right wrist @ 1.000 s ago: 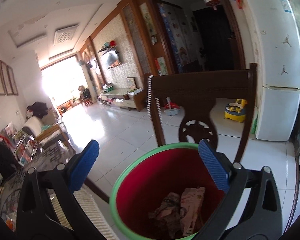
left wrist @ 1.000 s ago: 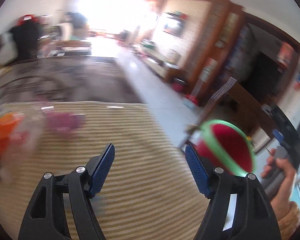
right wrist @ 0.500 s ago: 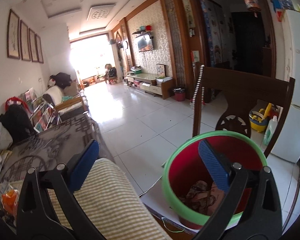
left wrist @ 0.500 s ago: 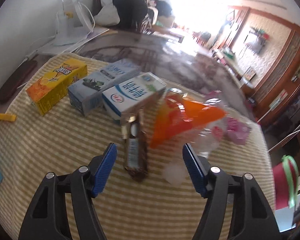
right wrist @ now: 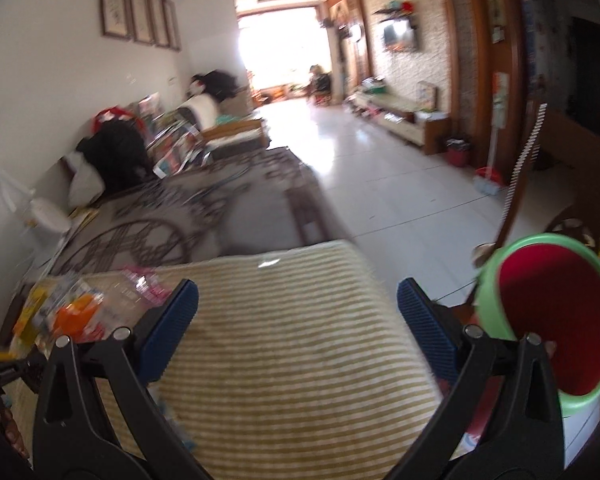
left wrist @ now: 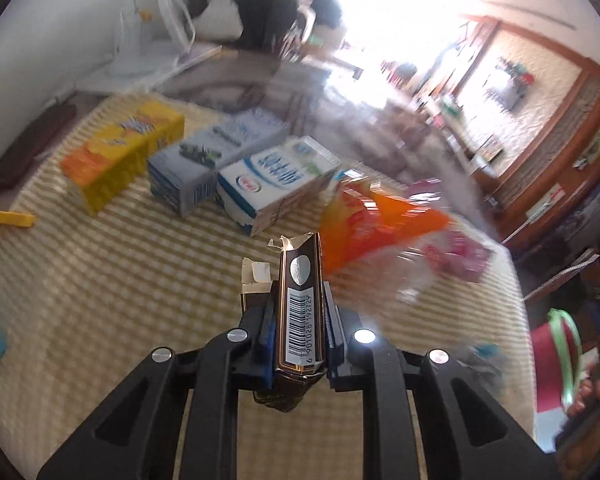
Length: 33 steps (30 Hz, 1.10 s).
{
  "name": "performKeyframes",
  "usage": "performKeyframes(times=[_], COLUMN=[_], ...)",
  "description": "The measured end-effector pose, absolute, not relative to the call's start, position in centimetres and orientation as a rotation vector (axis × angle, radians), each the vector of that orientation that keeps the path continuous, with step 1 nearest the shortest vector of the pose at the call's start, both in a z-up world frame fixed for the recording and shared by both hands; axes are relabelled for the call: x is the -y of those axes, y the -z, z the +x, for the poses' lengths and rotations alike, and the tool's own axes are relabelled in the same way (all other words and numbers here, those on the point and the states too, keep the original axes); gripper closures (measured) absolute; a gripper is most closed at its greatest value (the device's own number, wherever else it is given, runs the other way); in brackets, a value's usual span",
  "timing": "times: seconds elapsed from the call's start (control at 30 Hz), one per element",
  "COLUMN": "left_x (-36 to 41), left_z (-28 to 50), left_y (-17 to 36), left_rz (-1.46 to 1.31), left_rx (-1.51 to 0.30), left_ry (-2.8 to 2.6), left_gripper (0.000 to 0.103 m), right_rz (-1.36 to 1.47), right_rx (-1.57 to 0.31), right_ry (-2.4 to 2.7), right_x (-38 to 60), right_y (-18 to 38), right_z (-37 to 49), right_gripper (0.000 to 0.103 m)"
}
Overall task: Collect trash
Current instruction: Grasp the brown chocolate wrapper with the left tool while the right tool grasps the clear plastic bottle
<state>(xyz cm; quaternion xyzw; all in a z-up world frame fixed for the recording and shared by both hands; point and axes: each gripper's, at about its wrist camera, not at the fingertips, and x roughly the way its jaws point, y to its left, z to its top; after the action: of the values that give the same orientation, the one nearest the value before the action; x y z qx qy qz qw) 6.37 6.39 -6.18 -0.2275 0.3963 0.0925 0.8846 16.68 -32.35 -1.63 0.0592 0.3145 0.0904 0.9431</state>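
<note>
Strong daylight floods through a far window (right wrist: 278, 46) onto a glossy pale tiled floor (right wrist: 380, 184). Framed pictures (right wrist: 140, 14) line the white wall, and a wall-mounted television (right wrist: 398, 36) hangs opposite on textured wallpaper with wooden trim.

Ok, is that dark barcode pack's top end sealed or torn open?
Torn open. The dark pack, clamped in the left hand-held gripper, shows a ragged top edge with a loose flap folded out beside it.

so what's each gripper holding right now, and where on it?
Left gripper: shut on the dark brown barcoded carton, pads on its long sides. Right gripper: open, empty.
</note>
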Motion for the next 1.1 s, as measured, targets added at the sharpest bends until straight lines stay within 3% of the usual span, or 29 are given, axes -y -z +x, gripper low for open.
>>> performKeyframes(times=[0.13,0.3,0.33,0.47,0.57,0.6,0.9,1.1], left_x=[-6.0,-6.6,-6.6,-7.0,-7.3,-7.2,-7.3,-6.9], left_z=[2.2,2.4,2.5,2.8,3.0,3.1,3.0,3.1], left_y=[6.2,9.0,9.0,9.7,10.2,10.3,10.1,9.8], left_rz=[-0.487,-0.57,-0.569,-0.603,-0.634,-0.634,-0.664,-0.657], left_rx=[-0.768,-0.85,-0.851,-0.874,-0.891,-0.898,-0.9,-0.914], left_ry=[-0.206,-0.196,-0.193,-0.169,-0.159,-0.158,-0.108,-0.068], left_gripper=[0.087,0.087,0.087,0.087,0.071,0.062,0.061,0.061], right_rz=[0.127,0.124,0.126,0.164,0.251,0.275,0.347,0.275], right_rx=[-0.721,-0.821,-0.827,-0.846,-0.91,-0.94,-1.142,-1.169], right_ry=[-0.297,-0.354,-0.363,-0.393,-0.452,-0.468,-0.47,-0.442], right_x=[29.9,27.6,27.2,25.2,22.7,21.5,13.9,10.9], right_y=[3.1,4.7,4.7,4.0,4.3,4.7,8.9,9.9], right_z=[16.7,16.7,16.8,17.5,18.7,19.2,21.8,22.3], right_gripper=[0.005,0.037,0.04,0.04,0.04,0.04,0.036,0.036])
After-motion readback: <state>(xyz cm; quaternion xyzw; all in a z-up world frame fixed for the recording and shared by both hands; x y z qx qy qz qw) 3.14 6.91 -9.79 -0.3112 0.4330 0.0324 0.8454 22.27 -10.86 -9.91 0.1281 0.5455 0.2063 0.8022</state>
